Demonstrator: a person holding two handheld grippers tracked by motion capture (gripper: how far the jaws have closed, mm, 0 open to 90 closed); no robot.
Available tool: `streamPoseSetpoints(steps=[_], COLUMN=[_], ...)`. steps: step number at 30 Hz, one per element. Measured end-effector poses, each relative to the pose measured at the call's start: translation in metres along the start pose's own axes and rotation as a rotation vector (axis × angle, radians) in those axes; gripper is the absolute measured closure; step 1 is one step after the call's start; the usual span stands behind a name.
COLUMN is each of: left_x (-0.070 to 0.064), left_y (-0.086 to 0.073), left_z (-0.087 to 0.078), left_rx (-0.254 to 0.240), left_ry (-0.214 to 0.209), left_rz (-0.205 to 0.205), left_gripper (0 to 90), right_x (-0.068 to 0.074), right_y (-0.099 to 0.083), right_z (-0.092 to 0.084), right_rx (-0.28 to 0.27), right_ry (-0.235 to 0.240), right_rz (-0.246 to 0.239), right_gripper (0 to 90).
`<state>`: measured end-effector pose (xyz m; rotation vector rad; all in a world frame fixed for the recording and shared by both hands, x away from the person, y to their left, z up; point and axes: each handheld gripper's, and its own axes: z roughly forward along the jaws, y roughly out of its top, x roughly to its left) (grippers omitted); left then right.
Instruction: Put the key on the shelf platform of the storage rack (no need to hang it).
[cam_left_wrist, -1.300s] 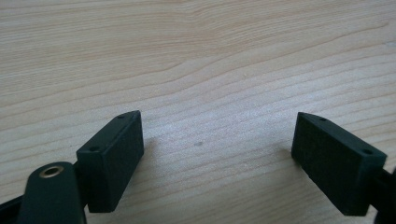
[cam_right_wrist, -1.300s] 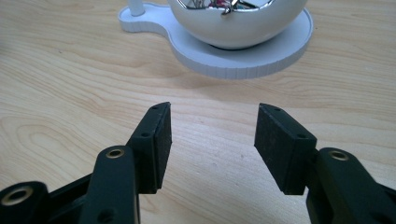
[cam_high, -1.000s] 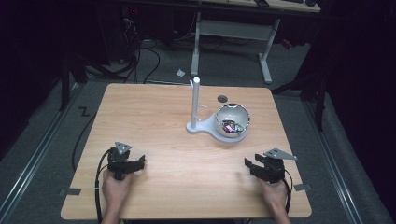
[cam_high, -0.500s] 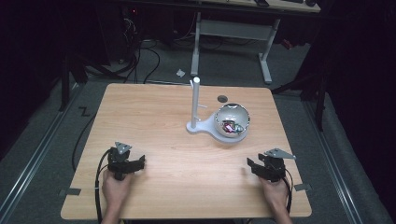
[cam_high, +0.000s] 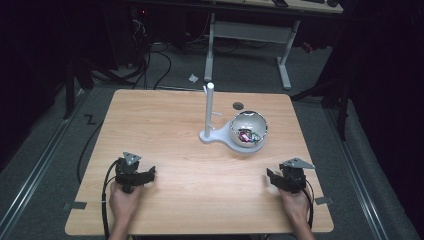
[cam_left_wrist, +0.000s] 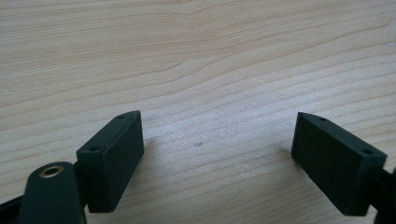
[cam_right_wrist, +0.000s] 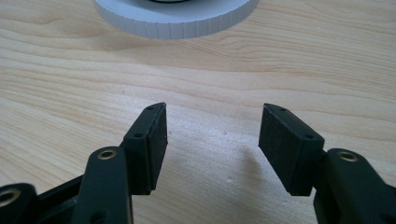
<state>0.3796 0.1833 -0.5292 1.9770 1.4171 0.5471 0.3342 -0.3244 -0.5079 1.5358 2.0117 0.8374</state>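
My left gripper (cam_high: 142, 173) rests low over the wooden table (cam_high: 165, 125) near its front left, held in a hand. In the left gripper view it (cam_left_wrist: 217, 144) stands open over bare wood. My right gripper (cam_high: 280, 177) sits near the front right, also in a hand. Its jaws (cam_right_wrist: 212, 135) have just been opening, with nothing between them, and it is open. Ahead of it lies the round white base (cam_right_wrist: 177, 23) of a stand (cam_high: 212, 135) with an upright post (cam_high: 210, 107). A shiny bowl (cam_high: 248, 129) on that stand holds small colourful items (cam_high: 246, 136).
A small dark round spot (cam_high: 238, 106) marks the table behind the bowl. Beyond the far edge are a desk frame (cam_high: 250, 32) and cables on a dark floor. Bare wood lies between the grippers and the stand.
The right gripper has shifted slightly near the front right edge. The left hand and the stand with its bowl have kept still.
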Motion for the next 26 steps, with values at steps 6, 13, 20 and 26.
streamPoseSetpoints(steps=[6,13,20,26], left_x=[0.0000,0.0000,-0.0001,-0.0001], left_y=[0.0000,0.0000,-0.0001,-0.0001], left_z=[0.0000,0.0000,0.0000,0.0000], left_rx=[0.000,0.000,-0.001,0.000], left_ry=[0.000,0.000,0.000,0.000], left_rz=[0.000,0.000,-0.001,0.000], left_gripper=[17.2,17.2,17.2,17.2], right_x=[-0.0005,-0.0001,-0.0013,-0.0012], right_y=[-0.0005,-0.0033,-0.0041,-0.0041], right_z=[0.0039,0.0091,0.0095,0.0096], right_rx=[0.009,0.023,0.020,0.021], right_ry=[-0.016,-0.022,-0.015,-0.010], right_rz=[-0.005,-0.011,0.002,0.002], right_gripper=[41.4,39.8,38.4,37.4])
